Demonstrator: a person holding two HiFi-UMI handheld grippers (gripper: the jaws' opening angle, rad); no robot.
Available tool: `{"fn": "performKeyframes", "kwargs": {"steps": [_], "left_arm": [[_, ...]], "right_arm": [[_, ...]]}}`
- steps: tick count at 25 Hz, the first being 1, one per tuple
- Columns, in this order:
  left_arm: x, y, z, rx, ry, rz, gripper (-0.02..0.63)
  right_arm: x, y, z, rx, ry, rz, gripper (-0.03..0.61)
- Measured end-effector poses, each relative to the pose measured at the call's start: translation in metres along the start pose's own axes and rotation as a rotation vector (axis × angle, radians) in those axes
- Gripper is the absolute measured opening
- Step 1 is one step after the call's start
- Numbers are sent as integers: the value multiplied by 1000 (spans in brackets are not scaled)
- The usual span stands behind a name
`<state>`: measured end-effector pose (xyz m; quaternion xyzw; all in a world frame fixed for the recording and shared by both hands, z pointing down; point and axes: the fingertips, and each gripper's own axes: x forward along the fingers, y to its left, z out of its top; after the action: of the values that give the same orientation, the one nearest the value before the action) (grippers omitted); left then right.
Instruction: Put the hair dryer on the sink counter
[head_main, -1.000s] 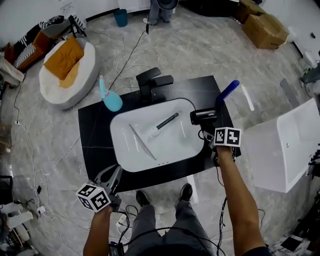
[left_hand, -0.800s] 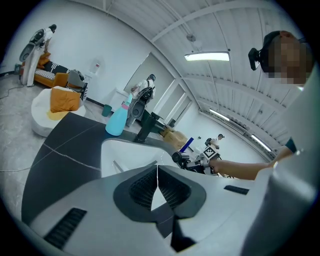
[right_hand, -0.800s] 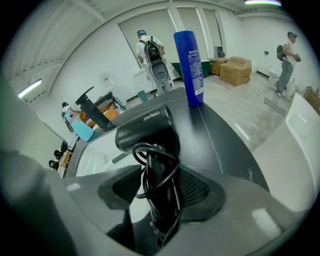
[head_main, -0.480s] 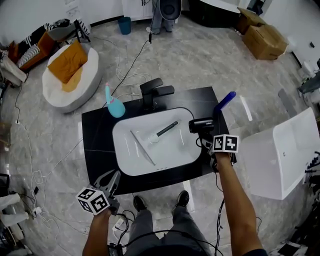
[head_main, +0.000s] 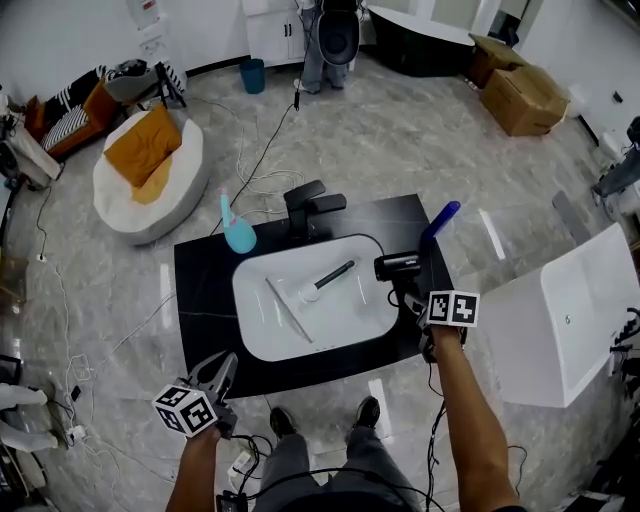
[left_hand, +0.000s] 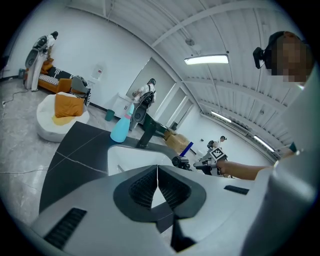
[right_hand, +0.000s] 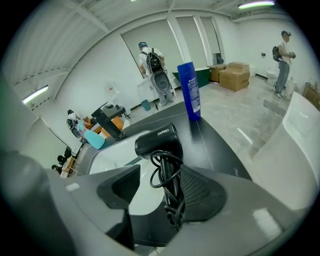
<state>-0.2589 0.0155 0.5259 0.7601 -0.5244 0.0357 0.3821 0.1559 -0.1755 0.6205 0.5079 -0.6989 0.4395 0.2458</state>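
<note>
While the left gripper hangs off the near edge of the black table, jaws pressed together and empty, the right gripper holds its jaws wide apart around the handle of the hair dryer, which rests on the table right of the sink, with a blue bottle behind it.

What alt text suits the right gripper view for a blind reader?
A black hair dryer with its cord wrapped rests on the black sink counter between the right gripper's open jaws; a blue bottle stands behind.
</note>
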Motion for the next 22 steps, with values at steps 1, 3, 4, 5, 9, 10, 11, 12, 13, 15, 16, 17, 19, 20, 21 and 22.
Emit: {"fn": "performKeyframes", "kwargs": {"steps": [1,3,4,5,9,10,11,12,13,15,16,17,19,20,21,22], "left_arm": [[-4,-1,2,-2,-6,3,11],[-13,-2,7,-8,-19,8,11],[-18,-3,9,-10,-25,10,11],[-23,-5,11,-12,-31,12,11],[-36,-10,15,-12,-49,15,11],[-38,-11,15,-14,-52,16,11],[-40,-11,16,-17,-55,16,11],[-42,-11,16,-21,-57,15,11],[-44,-13,17,-22,-59,14,11],[-50,-17,22,-15,-64,12,11],[-54,-20,26,-10,-70,12,11],[-57,-23,31,-5,-78,11,11],[-65,-28,43,4,-101,9,11],[-68,-32,51,13,-116,6,11],[-71,-36,59,24,-131,2,11],[-74,-42,68,40,-146,-3,11]], "right_arm": [[-8,1,2,6,-16,4,262],[-24,4,6,14,-48,12,262],[-32,6,8,16,-61,17,262],[-41,8,10,16,-72,22,262],[-70,17,20,-5,-116,39,261],[-75,18,23,-7,-126,41,261],[-79,19,27,-8,-137,45,261],[-84,21,30,-9,-148,49,261],[-90,24,32,-13,-160,54,259],[-105,33,38,-26,-188,69,252],[-113,38,42,-34,-206,81,250],[-123,44,47,-43,-228,96,245],[-146,59,55,-69,-284,138,230],[-159,68,60,-90,-318,164,208],[-174,79,65,-118,-355,194,150],[-190,91,70,-155,-394,227,69]]}}
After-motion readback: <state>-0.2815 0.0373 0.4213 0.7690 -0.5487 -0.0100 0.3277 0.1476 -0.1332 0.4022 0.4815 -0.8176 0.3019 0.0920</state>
